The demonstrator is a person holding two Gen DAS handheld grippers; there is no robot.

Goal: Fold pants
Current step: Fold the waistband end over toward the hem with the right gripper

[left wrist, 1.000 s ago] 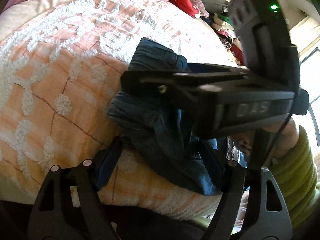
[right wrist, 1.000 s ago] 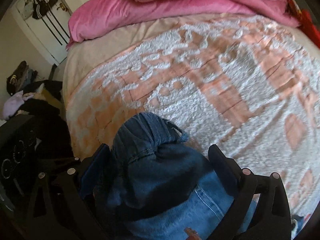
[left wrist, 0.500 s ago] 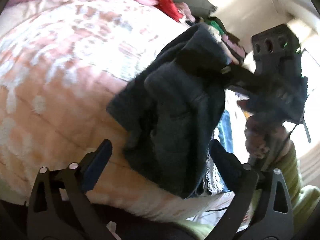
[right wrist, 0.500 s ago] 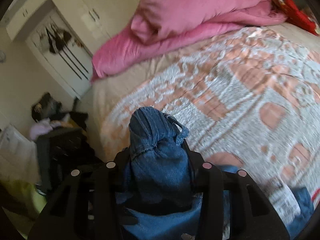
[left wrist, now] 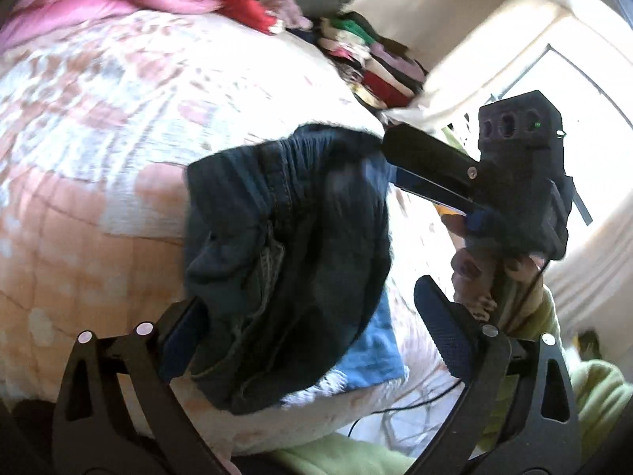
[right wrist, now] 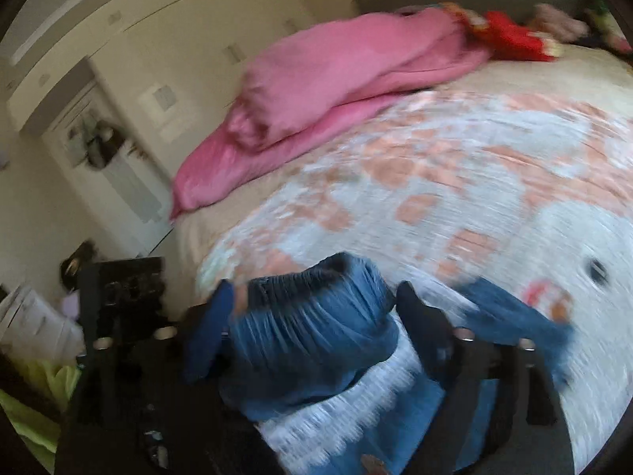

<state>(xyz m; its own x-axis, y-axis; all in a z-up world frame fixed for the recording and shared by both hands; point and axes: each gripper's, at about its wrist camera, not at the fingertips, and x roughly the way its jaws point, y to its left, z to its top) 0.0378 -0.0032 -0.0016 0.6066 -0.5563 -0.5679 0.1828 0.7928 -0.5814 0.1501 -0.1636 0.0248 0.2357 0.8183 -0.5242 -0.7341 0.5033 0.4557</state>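
Dark blue jeans [left wrist: 296, 237] hang bunched above the patterned bed [left wrist: 99, 138], their top edge at my right gripper [left wrist: 395, 158]. A hand [left wrist: 474, 273] holds that gripper. In the right wrist view the gathered waistband [right wrist: 308, 340] fills the gap of the right gripper [right wrist: 314, 297]. Its jaws are opening and stand wide. A pant leg [right wrist: 514, 316] trails onto the bed on the right. My left gripper [left wrist: 306, 297] is open. The jeans dangle between its fingers, and its right pad [left wrist: 443, 336] is bare.
A pink duvet [right wrist: 356, 79] lies heaped at the head of the bed, with a red item [right wrist: 510, 35] beside it. Stacked clothes [left wrist: 376, 63] sit at the bed's far right edge. Dark furniture [right wrist: 126, 297] stands left of the bed. A green sleeve [left wrist: 593, 388] is close by.
The right gripper closed on the waistband, lifted the jeans off the bed and swung them away, then spread its jaws again. The left gripper widened and drew back.
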